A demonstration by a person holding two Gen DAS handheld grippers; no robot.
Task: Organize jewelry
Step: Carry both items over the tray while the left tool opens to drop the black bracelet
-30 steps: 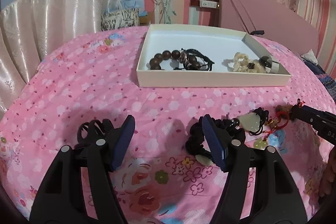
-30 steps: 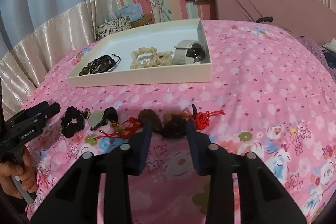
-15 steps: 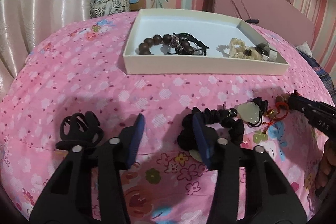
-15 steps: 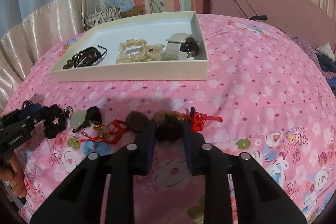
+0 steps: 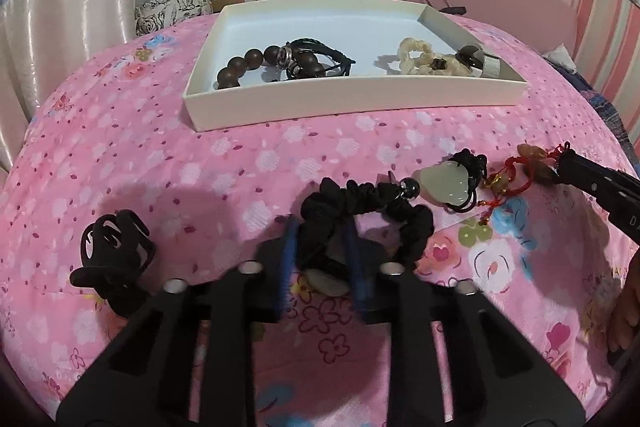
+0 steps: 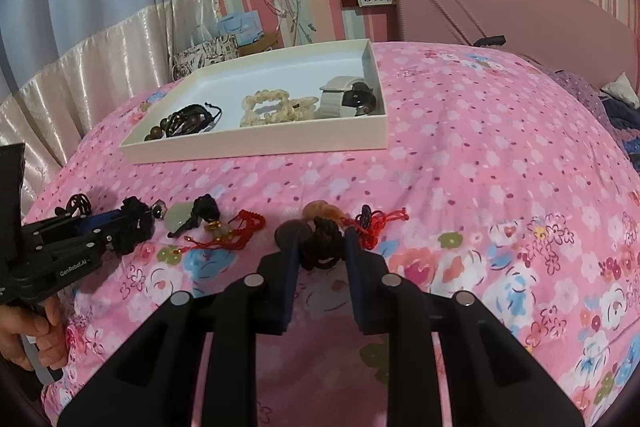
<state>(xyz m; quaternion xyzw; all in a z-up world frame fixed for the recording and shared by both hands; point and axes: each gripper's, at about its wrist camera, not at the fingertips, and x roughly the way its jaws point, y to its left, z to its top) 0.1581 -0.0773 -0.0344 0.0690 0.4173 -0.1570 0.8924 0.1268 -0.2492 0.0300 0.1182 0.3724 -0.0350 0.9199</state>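
Jewelry lies in two places: some already in the shallow white cardboard tray (image 5: pixel 352 98) well ahead of both grippers, the rest loose on the pink floral bedspread (image 5: pixel 160 167) right at their tips. The left gripper (image 5: pixel 320 259) has its blue pads pinched in on the near loop of a black ruffled fabric scrunchie (image 5: pixel 372 205), with a pale flat stone peeking out just beneath. A black plastic claw clip (image 5: pixel 114 251) sits off to that gripper's left, and a pale green jade pendant on black cord (image 5: pixel 444 181) lies just beyond the scrunchie to the right. The right gripper (image 6: pixel 322 247) is closed around a dark brown knotted cord charm (image 6: pixel 324 243), whose red tassel knot (image 6: pixel 376 223) trails out to its right.

To my eye both hands are at the grasp stage. What comes next, I'd judge, is a lift and a carry forward over the tray's near wall, minding that the red cords don't drag neighbouring pieces along.
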